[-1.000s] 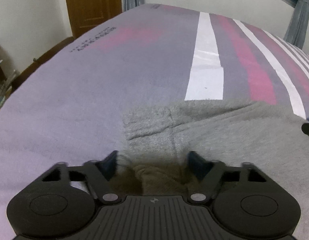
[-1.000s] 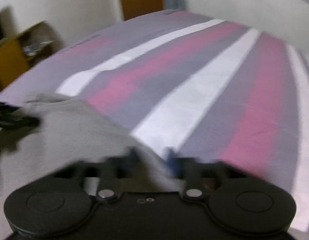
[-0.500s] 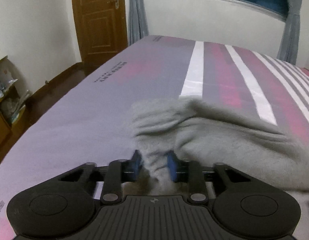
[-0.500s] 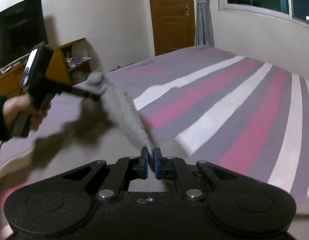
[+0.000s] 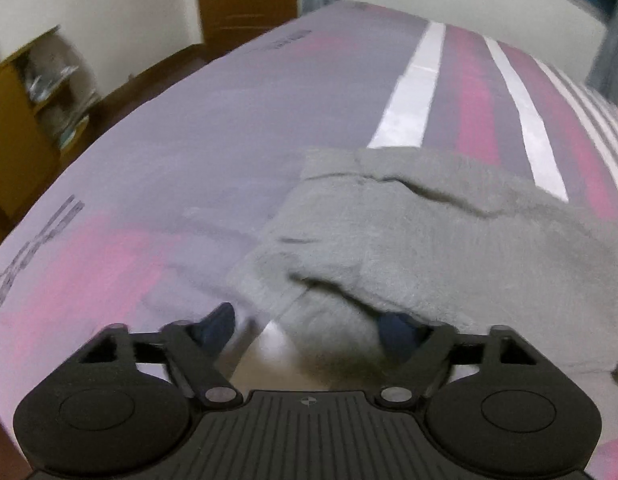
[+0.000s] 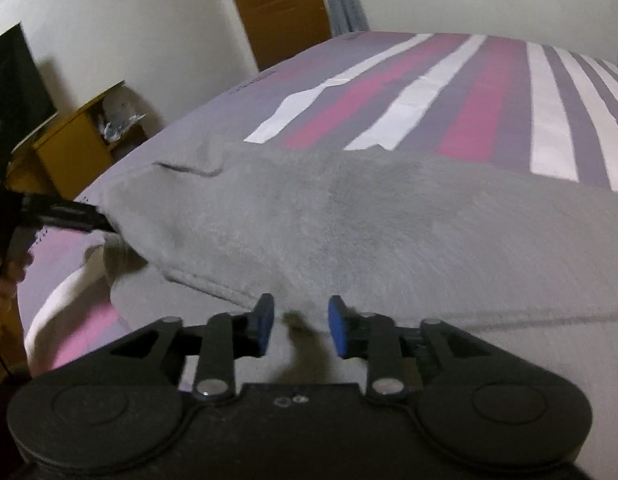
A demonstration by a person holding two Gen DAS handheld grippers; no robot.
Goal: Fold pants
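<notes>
Grey fleece pants point(image 6: 349, 216) lie doubled on the striped bedsheet point(image 6: 485, 92), mid-frame. Left gripper point(image 5: 309, 322) jaws are opening, fabric between them unpinched. Right gripper point(image 6: 300, 322) jaws are opening, clear of cloth. Risk: a withdrawing pad may snag the fleece and disturb the fold.
</notes>
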